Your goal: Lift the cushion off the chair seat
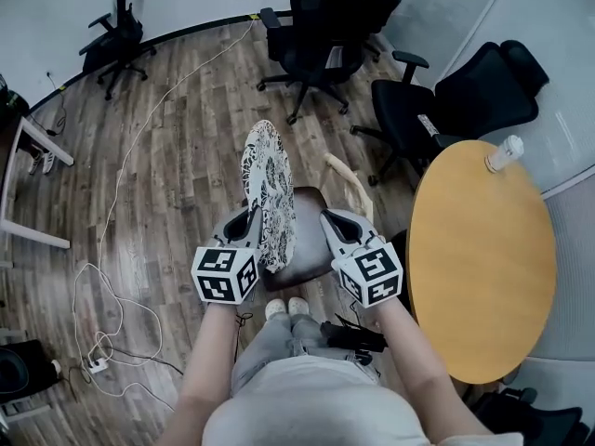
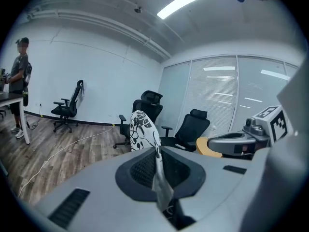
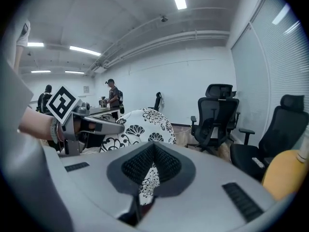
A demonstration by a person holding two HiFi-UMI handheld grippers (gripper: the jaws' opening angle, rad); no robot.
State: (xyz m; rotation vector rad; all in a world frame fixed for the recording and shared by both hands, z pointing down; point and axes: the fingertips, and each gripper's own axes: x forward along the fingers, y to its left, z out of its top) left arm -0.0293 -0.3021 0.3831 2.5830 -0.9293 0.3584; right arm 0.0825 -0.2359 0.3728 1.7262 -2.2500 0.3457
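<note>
The cushion (image 1: pixel 268 193), a rounded white pad with a black floral print, is turned up on its edge over the dark chair seat (image 1: pixel 311 240) at the centre of the head view. Its long axis runs from the lower centre of the frame toward the upper centre, with the far end pointing away from the person. Its broad printed face looks toward the right of the frame. Whether its lower rim touches the seat cannot be told. The left gripper (image 1: pixel 244 226) has its jaws clamped on the cushion's near lower edge. In the left gripper view a fold of the fabric is pinched between the dark pads, and the cushion rises from them edge-on as a narrow strip leaning slightly left. The right gripper (image 1: pixel 335 223) hangs over the right side of the seat, near the cushion but apart from it. Its jaws are pressed together at the tips with nothing between them, and its own view shows the cushion's broad face beyond them. A round wooden table (image 1: pixel 483 258) with a bottle (image 1: pixel 503 153) on it fills the right of the head view. Black office chairs (image 1: pixel 321 26) stand at the upper centre, and a white cable (image 1: pixel 139 128) trails across the wood floor at the left.
</note>
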